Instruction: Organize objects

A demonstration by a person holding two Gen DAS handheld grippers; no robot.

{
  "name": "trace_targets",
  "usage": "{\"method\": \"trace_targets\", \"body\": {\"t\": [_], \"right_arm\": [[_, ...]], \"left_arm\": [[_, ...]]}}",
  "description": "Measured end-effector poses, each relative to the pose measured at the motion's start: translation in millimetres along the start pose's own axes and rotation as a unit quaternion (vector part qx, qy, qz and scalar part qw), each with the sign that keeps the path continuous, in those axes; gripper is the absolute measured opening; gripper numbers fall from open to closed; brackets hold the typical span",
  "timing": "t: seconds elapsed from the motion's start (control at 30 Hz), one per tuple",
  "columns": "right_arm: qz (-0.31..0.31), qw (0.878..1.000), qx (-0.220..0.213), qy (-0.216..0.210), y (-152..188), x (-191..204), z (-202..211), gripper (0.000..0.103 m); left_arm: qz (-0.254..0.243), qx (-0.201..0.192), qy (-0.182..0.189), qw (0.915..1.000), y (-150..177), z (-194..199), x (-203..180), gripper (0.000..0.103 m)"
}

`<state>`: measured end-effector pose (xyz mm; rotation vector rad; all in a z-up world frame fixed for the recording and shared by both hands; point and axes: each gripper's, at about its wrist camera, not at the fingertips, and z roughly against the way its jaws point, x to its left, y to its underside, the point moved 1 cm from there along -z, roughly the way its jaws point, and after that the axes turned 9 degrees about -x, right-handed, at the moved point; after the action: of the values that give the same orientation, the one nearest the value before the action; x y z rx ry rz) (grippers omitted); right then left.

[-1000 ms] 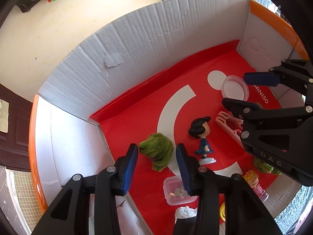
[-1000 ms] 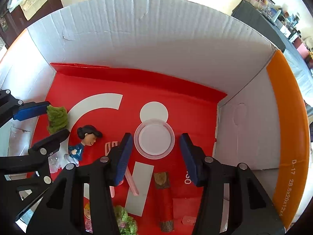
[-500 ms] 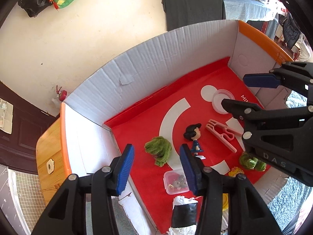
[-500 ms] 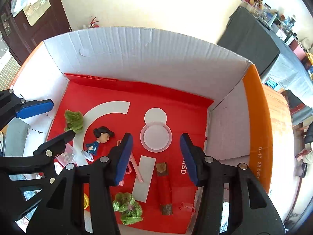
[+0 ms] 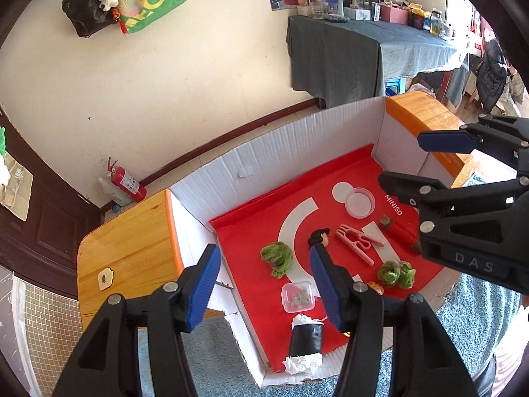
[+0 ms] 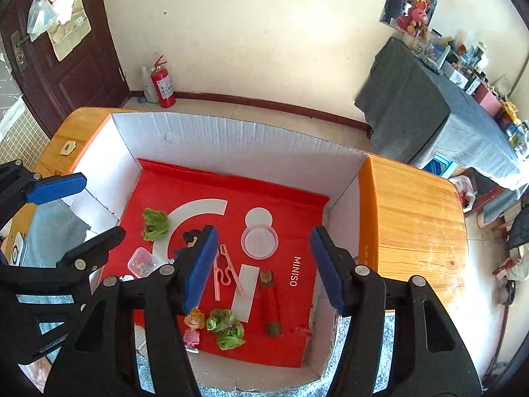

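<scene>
**A:** Left wrist view: where does the left gripper (image 5: 263, 283) stand?

**B:** Above the near-left corner of the white corrugated cardboard box (image 5: 281, 152) with its red printed liner, blue pads parted with nothing between them; the jaws have just been opening. The fuzzy green tuft (image 5: 277, 258) lies just ahead, between the pads in the picture, and the small clear lidded plastic box (image 5: 297, 296) sits beside the right pad, nearer than anything else

**A:** And the right wrist view?

**B:** The right gripper (image 6: 263, 266) hangs over the liner's middle, likewise empty, its jaws just widened. The pink plastic clip (image 6: 224, 271) lies just below its left pad, long axis running roughly away from the camera, in line with the fingers. The shallow clear round lid (image 6: 259, 242) rests flat ahead, between the pads

**A:** Which hand is nearer which?

**B:** Judging by position, left for tuft and box, right for clip and lid
</scene>
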<state>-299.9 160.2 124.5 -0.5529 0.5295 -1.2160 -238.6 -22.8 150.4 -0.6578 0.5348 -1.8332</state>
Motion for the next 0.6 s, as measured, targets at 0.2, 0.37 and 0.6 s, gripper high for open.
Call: {"method": "trace_targets", "body": {"t": [0.2, 0.37, 0.6], "right_arm": [[0.013, 1.000, -0.025, 0.008, -5.1, 5.5, 29.6, 0.064], [0.016, 0.999, -0.034, 0.015, -6.7, 4.9, 45.3, 0.067], [0.002, 0.997, -0.070, 0.018, -3.9, -5.3, 75.3, 0.071]], "left_arm": [[0.007, -0.039, -0.006, 0.9992, -6.4, 22.2, -4.3, 0.066], [0.014, -0.065, -0.002, 0.9978, -4.5, 37.7, -7.4, 0.067], [0.029, -0.110, 0.001, 0.9935, 0.0, 61.8, -11.5, 0.071]]}}
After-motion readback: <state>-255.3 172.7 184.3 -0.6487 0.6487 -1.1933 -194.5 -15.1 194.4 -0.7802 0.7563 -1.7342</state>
